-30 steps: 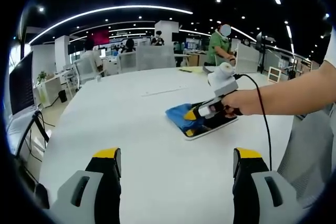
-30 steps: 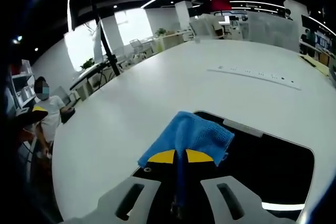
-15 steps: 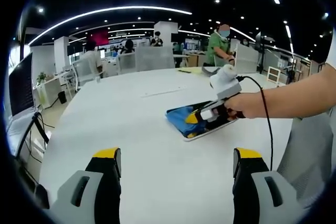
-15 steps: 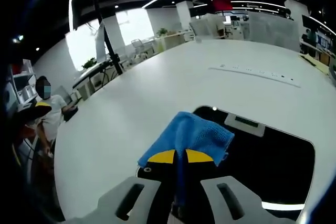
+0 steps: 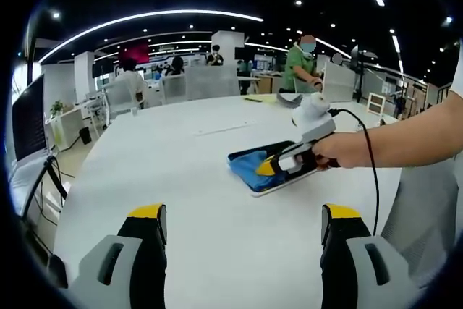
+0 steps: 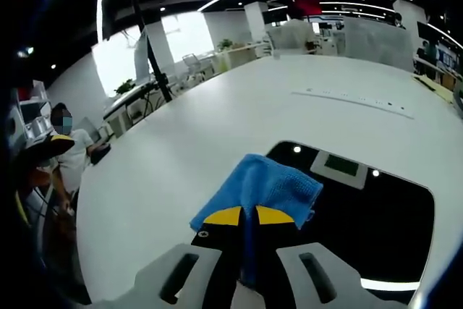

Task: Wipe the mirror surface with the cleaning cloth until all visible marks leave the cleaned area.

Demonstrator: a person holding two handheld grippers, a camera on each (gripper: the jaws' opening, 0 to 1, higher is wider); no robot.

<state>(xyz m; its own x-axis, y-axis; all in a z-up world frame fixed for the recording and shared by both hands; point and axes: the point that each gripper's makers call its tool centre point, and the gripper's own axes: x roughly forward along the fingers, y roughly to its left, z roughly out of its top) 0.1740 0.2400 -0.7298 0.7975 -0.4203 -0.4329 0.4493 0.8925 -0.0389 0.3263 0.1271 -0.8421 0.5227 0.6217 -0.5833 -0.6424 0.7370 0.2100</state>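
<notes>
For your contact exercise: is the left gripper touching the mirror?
Apart. In the left gripper view, bare table separates the open left gripper from the mirror.

left gripper (image 5: 244,226) jaws apart over white table (image 5: 181,171); right gripper (image 5: 278,166) pressing blue cloth (image 5: 248,163) on mirror (image 5: 286,179)
</notes>
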